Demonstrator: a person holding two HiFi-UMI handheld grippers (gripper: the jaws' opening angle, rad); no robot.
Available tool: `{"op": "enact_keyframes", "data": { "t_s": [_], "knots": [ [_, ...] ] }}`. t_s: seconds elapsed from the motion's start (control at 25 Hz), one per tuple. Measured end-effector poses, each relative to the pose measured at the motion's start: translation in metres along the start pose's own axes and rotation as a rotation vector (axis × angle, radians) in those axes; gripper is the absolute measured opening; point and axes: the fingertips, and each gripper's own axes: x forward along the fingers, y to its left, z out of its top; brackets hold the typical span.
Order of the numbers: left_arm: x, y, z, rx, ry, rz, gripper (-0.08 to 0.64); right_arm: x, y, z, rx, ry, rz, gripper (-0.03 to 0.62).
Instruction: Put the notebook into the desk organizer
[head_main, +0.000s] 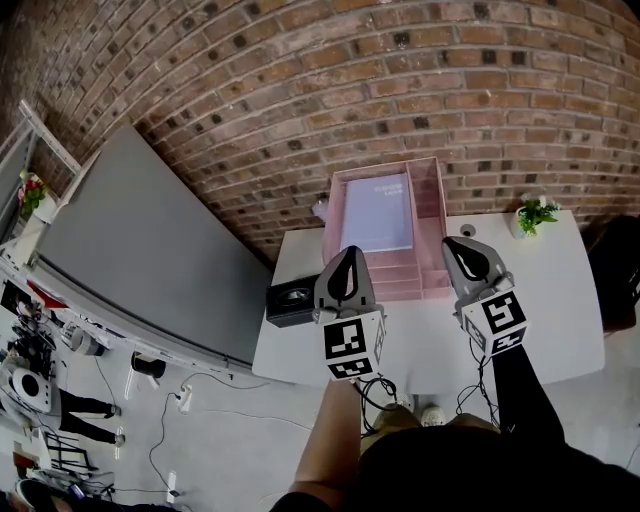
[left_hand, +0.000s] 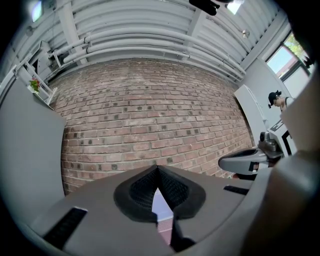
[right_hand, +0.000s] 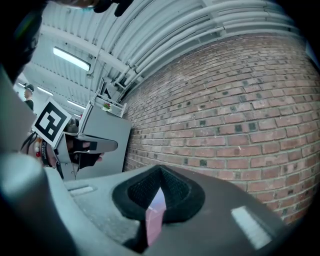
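Both tongs are clenched shut and empty, left gripper (head_main: 347, 262) and right gripper (head_main: 462, 250) hovering over the white desk (head_main: 560, 300). Notebook (head_main: 378, 212) sits in the pink desk organizer (head_main: 432, 200), in its big compartment.

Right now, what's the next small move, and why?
Probably just ease the left gripper and right gripper back toward you: both are shut and empty, and the notebook already lies inside the desk organizer's large compartment.
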Motion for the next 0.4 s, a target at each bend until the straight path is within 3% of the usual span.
{"op": "enact_keyframes", "data": {
  "t_s": [0.4],
  "knots": [
    [-0.0002,0.0031,-0.0066,0.009,0.008,-0.004,0.008,0.0052,0.004,-0.0049,-0.001,0.009,0.001,0.0]
  ]
}}
